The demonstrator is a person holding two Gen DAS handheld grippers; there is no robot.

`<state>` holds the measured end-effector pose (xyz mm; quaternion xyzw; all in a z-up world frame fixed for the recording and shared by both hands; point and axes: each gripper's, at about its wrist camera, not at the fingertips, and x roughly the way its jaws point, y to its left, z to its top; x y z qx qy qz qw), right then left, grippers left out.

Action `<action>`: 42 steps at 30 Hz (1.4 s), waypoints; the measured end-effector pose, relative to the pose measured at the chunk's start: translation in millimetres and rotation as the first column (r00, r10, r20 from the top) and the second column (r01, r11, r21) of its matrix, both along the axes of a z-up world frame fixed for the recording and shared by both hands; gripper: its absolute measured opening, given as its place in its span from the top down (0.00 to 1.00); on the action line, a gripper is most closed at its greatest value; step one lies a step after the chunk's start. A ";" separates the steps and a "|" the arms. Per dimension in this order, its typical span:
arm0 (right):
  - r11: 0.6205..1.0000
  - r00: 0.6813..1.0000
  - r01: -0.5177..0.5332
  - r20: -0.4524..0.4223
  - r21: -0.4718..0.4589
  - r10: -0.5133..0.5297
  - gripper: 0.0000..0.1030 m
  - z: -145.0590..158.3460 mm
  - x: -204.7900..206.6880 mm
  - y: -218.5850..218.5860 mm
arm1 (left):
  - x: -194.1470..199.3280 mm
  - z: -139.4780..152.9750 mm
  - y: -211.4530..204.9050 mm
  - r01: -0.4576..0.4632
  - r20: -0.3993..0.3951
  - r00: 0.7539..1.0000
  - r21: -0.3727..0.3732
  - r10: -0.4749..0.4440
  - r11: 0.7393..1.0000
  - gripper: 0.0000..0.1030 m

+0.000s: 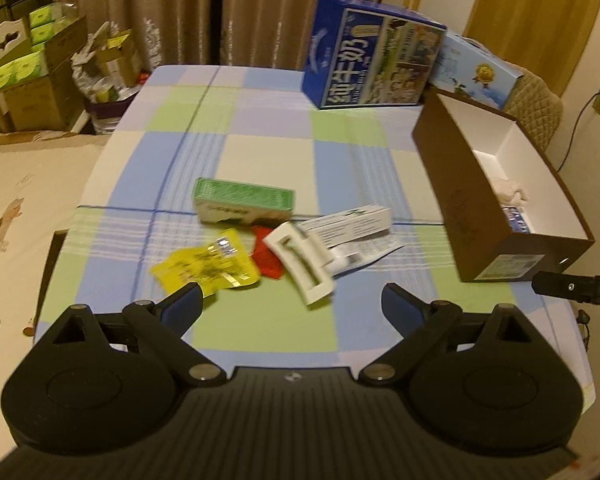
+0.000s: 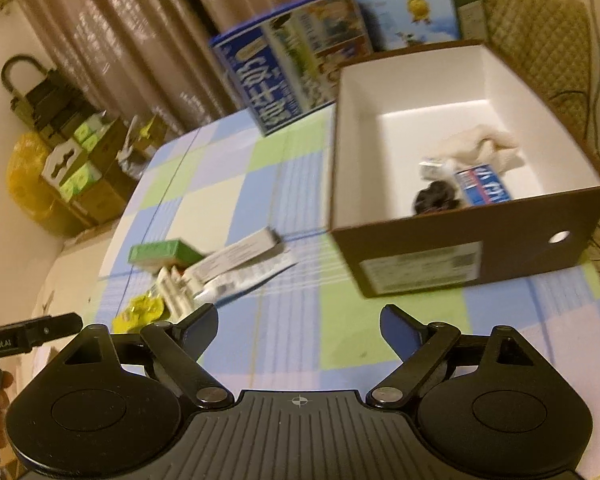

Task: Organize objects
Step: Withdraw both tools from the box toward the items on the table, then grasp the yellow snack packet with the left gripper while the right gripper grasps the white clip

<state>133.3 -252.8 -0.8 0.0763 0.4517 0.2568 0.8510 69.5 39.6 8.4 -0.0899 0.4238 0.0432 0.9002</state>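
Loose items lie mid-table on the checked cloth: a green box [image 1: 244, 201], a yellow packet [image 1: 206, 268], a red piece [image 1: 266, 256], a white plastic holder [image 1: 300, 264] and a long white carton [image 1: 354, 222] on a leaflet. My left gripper [image 1: 292, 300] hangs open just in front of them, holding nothing. The brown shoebox [image 2: 472, 256] with a white inside stands at the right; it holds a cream cloth [image 2: 480, 144], a blue-and-white pack [image 2: 482, 188] and a dark object [image 2: 434, 198]. My right gripper [image 2: 298, 322] is open and empty before the shoebox's near wall.
A blue milk carton box [image 1: 368, 56] and a pale blue box [image 1: 480, 72] stand at the table's far edge. A quilted chair back [image 1: 536, 108] rises behind the shoebox. Cardboard boxes [image 1: 40, 80] are stacked on the floor at the left.
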 end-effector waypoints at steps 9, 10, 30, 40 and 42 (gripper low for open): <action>0.992 0.995 -0.095 -0.006 -0.087 0.095 0.17 -23.5 -15.2 48.3 | -11.7 -17.3 37.5 -0.014 -0.025 1.000 0.012 0.015 1.000 0.09; 0.990 0.995 -0.102 -0.008 -0.094 0.101 0.17 -25.8 -16.4 52.8 | -12.1 -19.1 40.8 -0.013 -0.028 1.000 0.016 0.013 1.000 0.09; 0.987 0.998 -0.018 -0.061 -0.160 0.008 0.17 -47.0 -13.6 69.8 | 33.4 -71.1 89.4 0.242 -0.047 0.970 0.082 -0.239 0.967 0.09; 0.980 0.993 0.062 -0.090 -0.191 -0.081 0.17 -52.8 -5.8 56.2 | 89.7 -107.4 95.5 0.438 -0.133 0.896 0.100 -0.424 0.894 0.09; 0.977 0.991 0.077 -0.096 -0.198 -0.097 0.17 -54.1 -3.9 53.1 | 98.1 -115.2 95.6 0.466 -0.154 0.880 0.101 -0.449 0.879 0.09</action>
